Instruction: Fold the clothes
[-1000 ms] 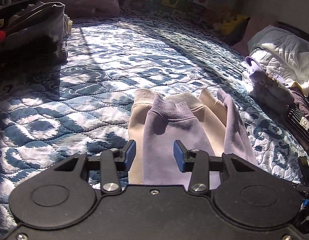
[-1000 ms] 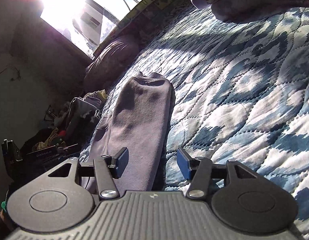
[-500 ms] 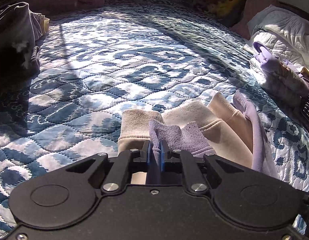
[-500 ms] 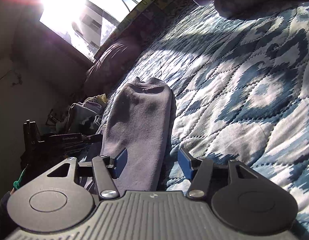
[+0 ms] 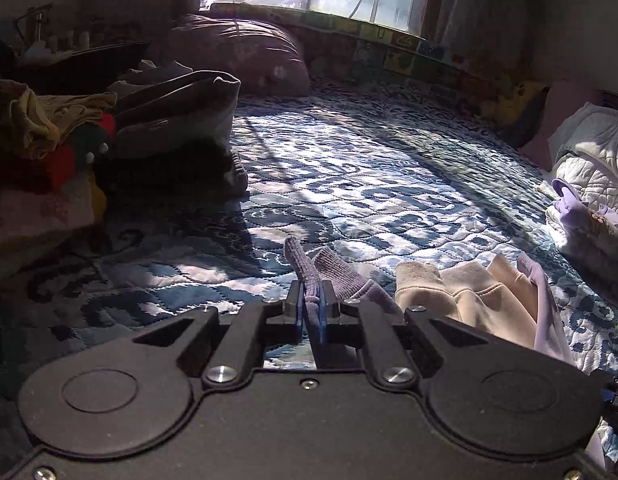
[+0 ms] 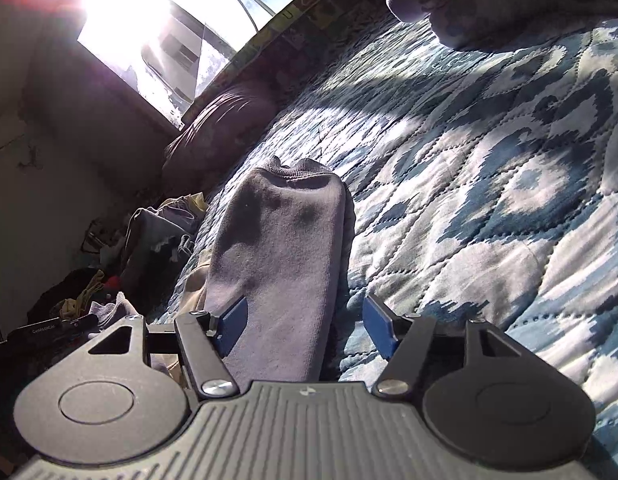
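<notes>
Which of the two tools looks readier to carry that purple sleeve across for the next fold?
Left, probably. The left tool is shut on the purple cuff and holds it off the quilt. The right tool is open, straddling the other sleeve, gripping nothing.

left gripper [image 5: 312, 307]: black two-finger tool with blue pads, jaws closed together, pinching the ribbed purple knit cuff [image 5: 309, 276] that sticks up between them; held low over the bed, aimed forward.
right gripper [image 6: 305, 322]: black two-finger tool with blue pads, jaws spread wide, gripping nothing; rolled to one side, left pad resting against the grey-purple sleeve [image 6: 281, 248].
</notes>
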{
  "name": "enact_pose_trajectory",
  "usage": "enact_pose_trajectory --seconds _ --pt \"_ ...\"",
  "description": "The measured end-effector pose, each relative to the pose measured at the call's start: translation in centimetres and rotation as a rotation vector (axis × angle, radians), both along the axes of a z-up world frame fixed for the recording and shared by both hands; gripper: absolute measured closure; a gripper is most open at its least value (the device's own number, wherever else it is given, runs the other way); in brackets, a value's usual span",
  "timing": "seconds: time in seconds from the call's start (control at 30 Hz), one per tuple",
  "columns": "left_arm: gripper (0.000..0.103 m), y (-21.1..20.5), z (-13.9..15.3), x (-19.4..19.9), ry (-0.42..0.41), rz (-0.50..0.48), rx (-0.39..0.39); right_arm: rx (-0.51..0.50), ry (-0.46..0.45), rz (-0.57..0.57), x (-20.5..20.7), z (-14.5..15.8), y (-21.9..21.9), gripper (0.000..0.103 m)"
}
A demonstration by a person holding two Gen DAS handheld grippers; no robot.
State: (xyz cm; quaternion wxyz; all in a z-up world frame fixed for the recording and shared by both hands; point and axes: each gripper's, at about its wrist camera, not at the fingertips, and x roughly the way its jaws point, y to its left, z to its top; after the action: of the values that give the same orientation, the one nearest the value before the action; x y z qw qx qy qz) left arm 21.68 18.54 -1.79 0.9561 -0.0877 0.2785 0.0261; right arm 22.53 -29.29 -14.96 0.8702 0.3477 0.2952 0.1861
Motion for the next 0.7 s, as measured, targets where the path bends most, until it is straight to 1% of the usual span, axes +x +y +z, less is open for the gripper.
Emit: enact_pose_trajectory --seconds 0.13,0.33,0.47,0.57,0.63,0.7 --pt "0.098 3.9 -0.5 -3.3 -0.005 0.088 -0.026 -0.009 -0.004 -0.002 -0.2 0.0 0.1 0.039" --pt "0.097 8.1 -1.6 -7.3 -0.017 0.199 -0.034 -0.029 -0.014 -0.003 -0.5 0.1 0.4 0.038" --pt "0.097 10.7 -2.5 -9.0 -0.018 0.272 -0.05 -0.037 -0.018 -0.001 -0.6 0.1 0.5 0.038" --pt "0.097 12.3 -4.0 -9.8 0.003 0.308 -0.066 -0.04 -0.019 0.0 -0.6 0.1 0.5 0.038" --pt "0.097 12.5 -5.3 -10.1 0.036 0.324 -0.053 -0.042 -0.02 0.001 -0.6 0.1 0.5 0.038" --pt "0.097 12.5 -6.4 -10.5 0.057 0.339 -0.063 -0.042 -0.021 0.001 -0.6 0.1 0.5 0.038"
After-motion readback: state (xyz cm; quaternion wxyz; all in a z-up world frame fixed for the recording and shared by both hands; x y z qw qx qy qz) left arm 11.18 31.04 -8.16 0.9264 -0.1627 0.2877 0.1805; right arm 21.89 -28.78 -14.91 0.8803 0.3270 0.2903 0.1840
